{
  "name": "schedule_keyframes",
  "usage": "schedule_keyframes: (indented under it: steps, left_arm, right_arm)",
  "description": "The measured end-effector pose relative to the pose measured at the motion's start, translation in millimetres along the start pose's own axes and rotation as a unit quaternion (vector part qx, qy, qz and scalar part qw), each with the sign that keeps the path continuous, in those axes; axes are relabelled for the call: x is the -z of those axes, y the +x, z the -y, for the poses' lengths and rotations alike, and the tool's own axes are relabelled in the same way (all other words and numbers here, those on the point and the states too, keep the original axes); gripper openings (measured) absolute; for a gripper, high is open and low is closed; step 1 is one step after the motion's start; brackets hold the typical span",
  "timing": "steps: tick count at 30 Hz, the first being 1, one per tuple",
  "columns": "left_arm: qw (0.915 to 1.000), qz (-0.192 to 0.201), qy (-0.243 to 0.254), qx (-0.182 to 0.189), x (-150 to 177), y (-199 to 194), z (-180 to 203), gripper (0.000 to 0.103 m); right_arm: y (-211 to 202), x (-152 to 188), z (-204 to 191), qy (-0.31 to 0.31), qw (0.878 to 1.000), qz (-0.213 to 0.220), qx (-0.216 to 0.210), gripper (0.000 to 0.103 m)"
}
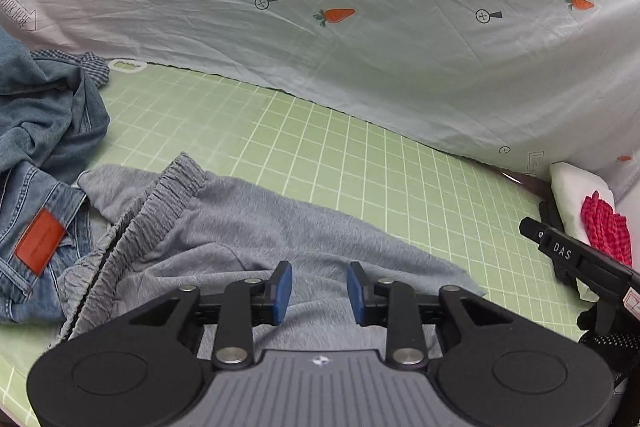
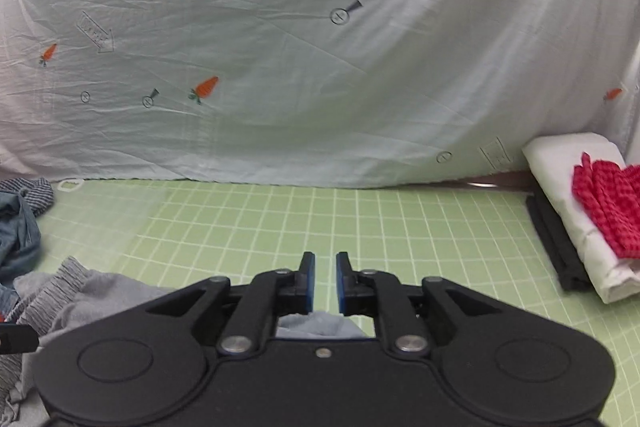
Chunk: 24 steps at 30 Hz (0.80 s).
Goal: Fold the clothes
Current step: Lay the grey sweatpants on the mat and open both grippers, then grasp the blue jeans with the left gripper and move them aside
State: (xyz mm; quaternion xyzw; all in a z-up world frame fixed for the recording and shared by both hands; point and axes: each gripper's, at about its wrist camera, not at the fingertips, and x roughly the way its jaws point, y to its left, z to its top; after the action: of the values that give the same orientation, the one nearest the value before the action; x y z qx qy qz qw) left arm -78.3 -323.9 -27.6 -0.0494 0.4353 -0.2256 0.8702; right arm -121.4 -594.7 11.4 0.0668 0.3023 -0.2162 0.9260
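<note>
Grey sweatpants lie crumpled on green grid mat, waistband beside denim heap. Left gripper hovers over sweatpants, fingers apart, empty. Right gripper over mat just beyond sweatpants' edge, narrow gap, nothing held. Folded white cloth at mat's far-right edge.

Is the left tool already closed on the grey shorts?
No, the left tool is open, its blue pads apart above the grey shorts with no cloth pinched between them.
</note>
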Motion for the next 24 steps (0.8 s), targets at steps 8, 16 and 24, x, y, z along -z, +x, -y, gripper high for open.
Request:
schedule_keyframes:
  steps: [8, 16, 24]
  left_arm:
    - [0.9927, -0.018, -0.018, -0.118, 22.9, -4.3, -42.2, 0.06]
    - [0.9744, -0.061, -0.062, -0.207, 42.6, -3.0, -118.7, 0.068]
    - [0.9785, -0.092, -0.049, -0.178, 42.3, 16.3, -161.7, 0.071]
  right_arm:
    - [11.0, 55.9, 25.3, 0.034, 0.993, -0.1, -0.055, 0.061]
    - [19.5, 99.0, 1.7, 0.049, 0.98, -0.181, -0.067, 0.075]
    - [34.1, 120.1, -25.5, 0.142, 0.957, -0.235, -0.093, 0.084]
